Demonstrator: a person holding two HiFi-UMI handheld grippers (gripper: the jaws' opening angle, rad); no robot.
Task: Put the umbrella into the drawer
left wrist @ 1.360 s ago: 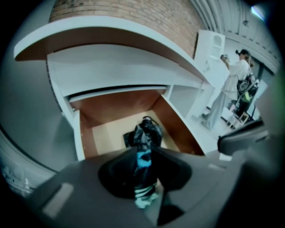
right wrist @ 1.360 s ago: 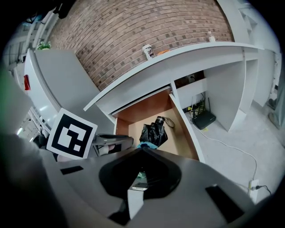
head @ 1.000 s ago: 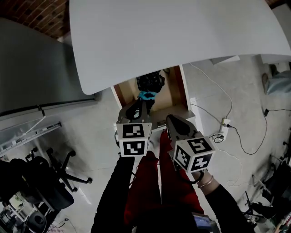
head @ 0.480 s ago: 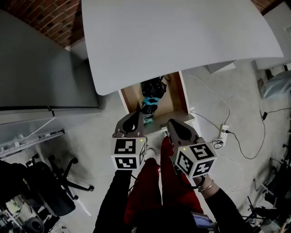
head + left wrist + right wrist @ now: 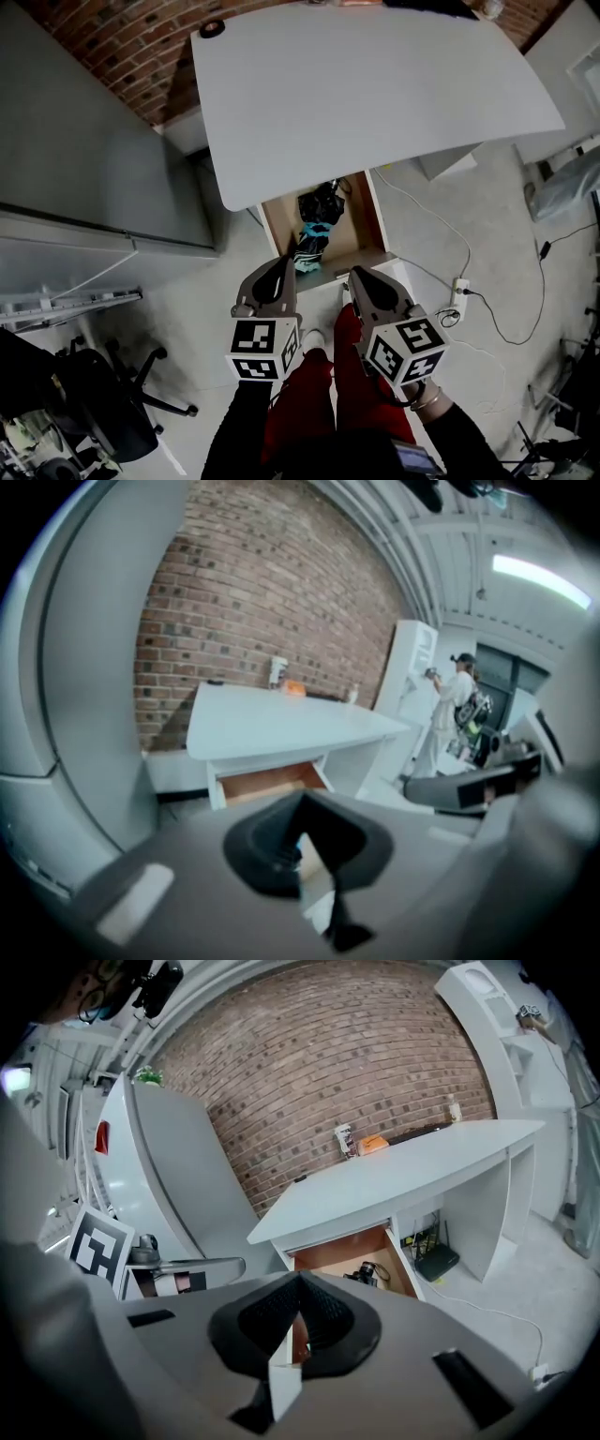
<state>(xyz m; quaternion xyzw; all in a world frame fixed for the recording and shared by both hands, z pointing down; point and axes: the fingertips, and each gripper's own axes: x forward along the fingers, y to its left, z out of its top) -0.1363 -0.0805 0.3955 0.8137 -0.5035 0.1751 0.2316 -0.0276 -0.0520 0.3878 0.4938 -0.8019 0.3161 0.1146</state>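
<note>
A white table (image 5: 375,89) has a wooden drawer (image 5: 367,217) pulled open under its near edge. The folded umbrella (image 5: 310,240), black with a teal band, lies inside the drawer, free of both grippers. My left gripper (image 5: 281,266) hangs just in front of the drawer's near edge with its jaws shut and nothing between them. My right gripper (image 5: 360,276) is beside it, also shut and empty. In the left gripper view the left gripper (image 5: 302,804) points at the drawer (image 5: 267,783). The right gripper (image 5: 300,1284) faces the drawer (image 5: 342,1252) too, with a black part of the umbrella (image 5: 362,1272) showing.
A grey cabinet (image 5: 84,178) stands left of the table. An office chair (image 5: 103,394) is at the lower left. A power strip (image 5: 459,286) with cables lies on the floor at right. My red-trousered legs (image 5: 309,394) are below the grippers. A cup (image 5: 344,1140) sits on the tabletop. A person (image 5: 459,700) stands far off.
Both grippers have lifted up and back from the drawer. The left gripper, close over the umbrella a second ago, is now clear of it. The umbrella stays in the drawer.
</note>
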